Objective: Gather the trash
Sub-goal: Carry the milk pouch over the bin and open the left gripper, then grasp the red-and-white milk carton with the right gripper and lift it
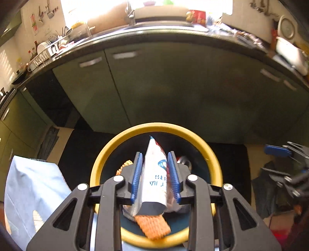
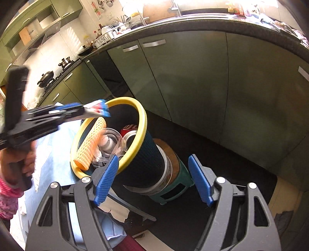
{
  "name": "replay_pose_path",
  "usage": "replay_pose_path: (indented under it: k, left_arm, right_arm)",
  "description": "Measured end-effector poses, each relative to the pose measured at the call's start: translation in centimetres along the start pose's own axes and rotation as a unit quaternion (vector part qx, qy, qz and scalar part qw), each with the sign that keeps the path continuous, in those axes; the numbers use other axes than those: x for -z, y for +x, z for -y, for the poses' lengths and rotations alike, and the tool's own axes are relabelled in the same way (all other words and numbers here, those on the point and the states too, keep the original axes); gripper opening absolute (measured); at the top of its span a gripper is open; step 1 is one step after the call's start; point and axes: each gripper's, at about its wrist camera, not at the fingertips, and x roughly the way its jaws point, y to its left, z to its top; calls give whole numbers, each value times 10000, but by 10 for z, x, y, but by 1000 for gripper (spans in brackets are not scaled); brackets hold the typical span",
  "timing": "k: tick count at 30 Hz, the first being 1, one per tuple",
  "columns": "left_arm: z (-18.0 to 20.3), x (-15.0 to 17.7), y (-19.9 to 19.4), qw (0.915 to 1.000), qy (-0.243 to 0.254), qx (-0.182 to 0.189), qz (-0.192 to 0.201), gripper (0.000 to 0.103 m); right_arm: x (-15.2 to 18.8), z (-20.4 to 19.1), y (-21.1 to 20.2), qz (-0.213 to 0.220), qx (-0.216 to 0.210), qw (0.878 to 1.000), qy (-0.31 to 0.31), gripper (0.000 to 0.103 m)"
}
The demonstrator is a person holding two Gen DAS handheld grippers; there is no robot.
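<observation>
Looked down into a kitchen of dull green cabinets (image 1: 173,86) under a dark speckled countertop (image 2: 212,25), with a tap (image 1: 131,11) against a bright window. Farther left along the counter, a dish rack (image 2: 108,35), then a black wok (image 2: 46,77) on the hob. Down on the pale floor, a dark mat (image 2: 222,146) at the foot of the cabinets. On the mat, a small green stool (image 2: 181,179), and on the stool a dark ribbed bin (image 2: 154,158) with a yellow rim (image 1: 193,135). Beside the bin, on its left, a light blue cloth (image 1: 34,183).

Hung right over the bin's mouth: the left gripper (image 1: 155,154), gripped by a hand (image 2: 17,164) in a pink sleeve (image 2: 7,197). Between its blue fingers (image 1: 137,173), a white snack packet (image 1: 154,173) lengthwise, touching both pads. Could not tell whether pinched or merely lying loose there.

Already in the bin: an orange knobbly piece (image 2: 90,142), a clear plastic cup (image 2: 108,139) and a red can (image 2: 130,128).

To the right of the bin and nearer the floor view, the right gripper (image 2: 153,157): fingers spread wide, nothing between them, the bin's wall seen through the gap.
</observation>
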Motion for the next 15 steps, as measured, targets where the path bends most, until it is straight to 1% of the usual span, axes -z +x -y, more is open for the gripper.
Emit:
replay_pose_path:
  k: [1,2,3,5,7,8,9,12,13,15]
  left_arm:
    - [2,-2,5,9999,-15,-131,26,41]
    - [3,-2,6,9997,-20,-233,86,48]
    - [3,-1,4,9996,-34,-263,136,55]
    - [0,5,-11,9990,-99,-319,306,63]
    - [-3,13,-33,9979,-153,-409,483,65]
    - [-7,20,-46,9972,-219,-460,551,69]
    - [-11,29,-62,9961,-373,-506,621,73]
    - [-28,59,-107,9921,-854,-489,776,76]
    - [-34,72,-124,9898,-1009,-541,850,78]
    - [-45,97,-154,9851,-1227,-692,986,85]
  right_arm:
    - [0,-1,0,-2,-8,10000,0,71]
    - [0,-2,0,-4,-17,10000,-2,71]
    - [1,-2,1,-9,-27,10000,-9,71]
    - [1,-4,2,-29,-47,10000,-32,72]
    - [2,-6,3,-53,-66,10000,-47,72]
    - [3,-9,4,-74,-85,9999,-63,72]
    - [4,-11,5,-94,-102,9999,-82,72]
    - [7,-23,8,-164,-169,9995,-197,72]
    - [8,-27,8,-180,-186,9994,-244,72]
    - [10,-38,8,-202,-210,9989,-357,73]
